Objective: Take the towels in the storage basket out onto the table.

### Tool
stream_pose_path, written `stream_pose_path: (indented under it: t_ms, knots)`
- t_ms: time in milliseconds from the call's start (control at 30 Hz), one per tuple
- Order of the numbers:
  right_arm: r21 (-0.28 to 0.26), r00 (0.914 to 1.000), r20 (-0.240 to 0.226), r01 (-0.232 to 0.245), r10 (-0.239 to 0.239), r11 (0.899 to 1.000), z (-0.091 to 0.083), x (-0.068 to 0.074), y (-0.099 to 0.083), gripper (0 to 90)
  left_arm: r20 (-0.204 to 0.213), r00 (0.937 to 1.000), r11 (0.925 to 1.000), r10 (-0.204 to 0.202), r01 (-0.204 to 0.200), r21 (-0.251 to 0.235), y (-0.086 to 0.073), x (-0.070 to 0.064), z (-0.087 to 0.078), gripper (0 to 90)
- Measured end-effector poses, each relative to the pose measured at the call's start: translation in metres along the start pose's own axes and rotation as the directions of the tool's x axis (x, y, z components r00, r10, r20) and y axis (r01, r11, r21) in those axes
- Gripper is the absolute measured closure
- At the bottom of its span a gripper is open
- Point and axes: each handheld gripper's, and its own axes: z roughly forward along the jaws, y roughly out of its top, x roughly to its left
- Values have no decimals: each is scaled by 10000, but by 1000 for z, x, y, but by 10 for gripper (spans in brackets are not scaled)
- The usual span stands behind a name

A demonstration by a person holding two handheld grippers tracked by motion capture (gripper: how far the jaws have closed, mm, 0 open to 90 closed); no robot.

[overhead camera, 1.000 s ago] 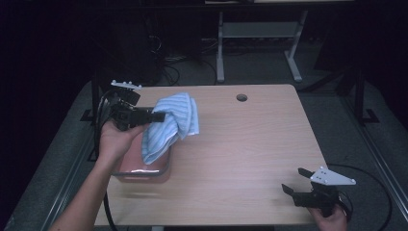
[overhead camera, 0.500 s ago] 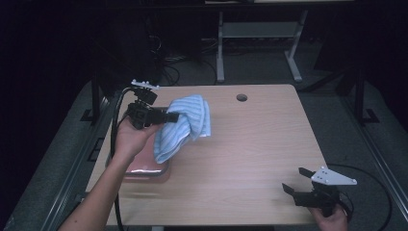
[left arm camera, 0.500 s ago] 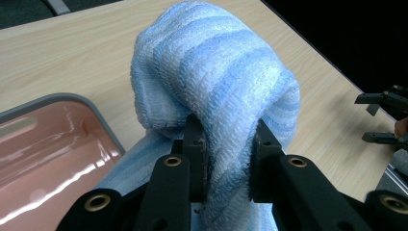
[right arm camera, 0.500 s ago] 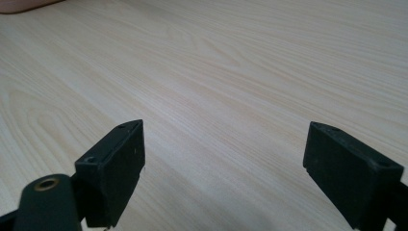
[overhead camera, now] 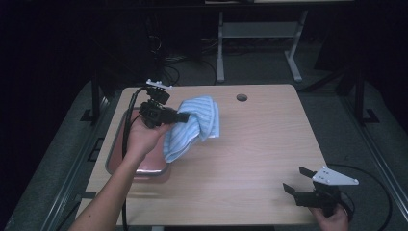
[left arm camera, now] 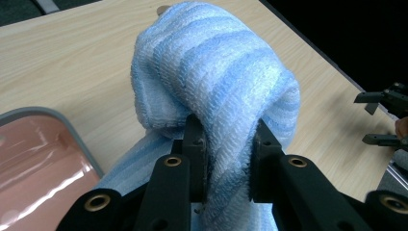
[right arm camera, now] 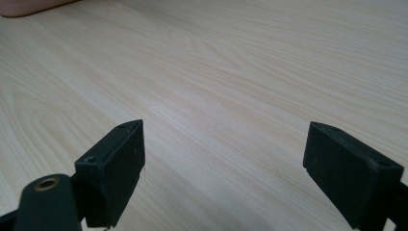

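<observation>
Left claw (overhead camera: 185, 117) squeezes the blue towel (overhead camera: 195, 126) tight, so it hangs just past the claw, lifted off the desk (overhead camera: 250, 144). Behind it sits the pink tray (overhead camera: 126, 159). Right claw (overhead camera: 294, 180) waits far away, wide open, holding nothing.

— What's that bundle up there?

— A light-blue striped terry towel (overhead camera: 192, 126), soft and bunched into a fat fold.

— Lying flat?

— No, lifted. It's pinched at one bunched end (left arm camera: 226, 159); the rest droops down and left, its lower end hanging over the near edge of the grey-rimmed pink tray (overhead camera: 115, 144) on the tabletop (overhead camera: 250, 144).
</observation>
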Motion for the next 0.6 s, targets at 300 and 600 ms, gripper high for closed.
stream_pose_path:
  t_ms: [300,600]
  knots:
    - [-34,10000,-4,-24,24,10000,1,1,1,141,160,9997,9995,199,-203,251,4,-7,17,739]
    - [1,10000,-75,5,-5,10000,3,2,2,141,270,9993,9990,245,-255,370,8,-13,32,738]
